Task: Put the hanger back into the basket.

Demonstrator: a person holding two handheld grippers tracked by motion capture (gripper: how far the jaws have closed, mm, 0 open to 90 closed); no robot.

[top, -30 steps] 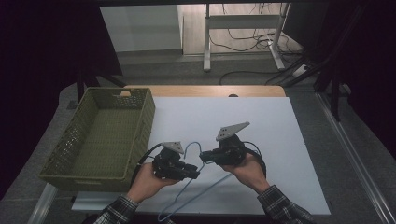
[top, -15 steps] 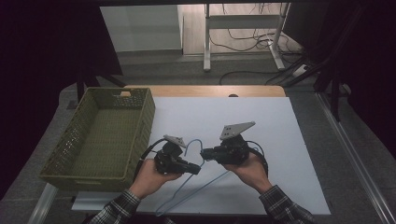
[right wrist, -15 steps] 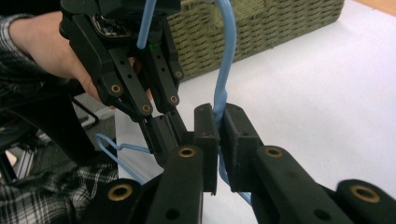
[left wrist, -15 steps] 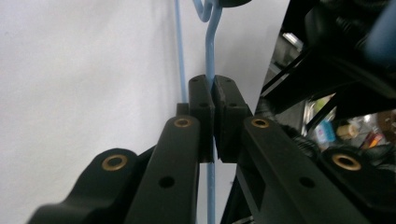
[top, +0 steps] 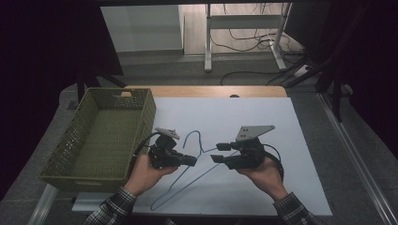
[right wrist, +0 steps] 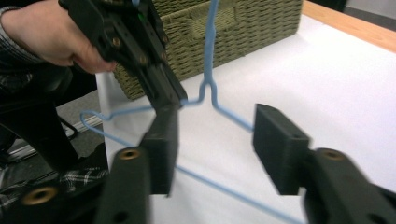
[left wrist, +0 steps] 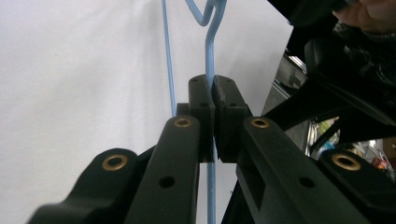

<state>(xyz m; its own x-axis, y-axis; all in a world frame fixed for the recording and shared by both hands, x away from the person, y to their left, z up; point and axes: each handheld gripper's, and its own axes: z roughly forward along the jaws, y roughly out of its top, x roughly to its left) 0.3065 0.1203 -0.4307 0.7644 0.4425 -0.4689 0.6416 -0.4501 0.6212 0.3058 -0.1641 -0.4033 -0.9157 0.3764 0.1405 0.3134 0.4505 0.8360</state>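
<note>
basket (top: 101, 140): sitting empty at the white sheet's (top: 281, 126) left edge
cables (top: 263, 35): trailing on the floor beyond the sheet

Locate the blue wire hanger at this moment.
In the high view the blue wire hanger hangs near the white table's front edge, right of the green basket, clamped in the left gripper.
</note>
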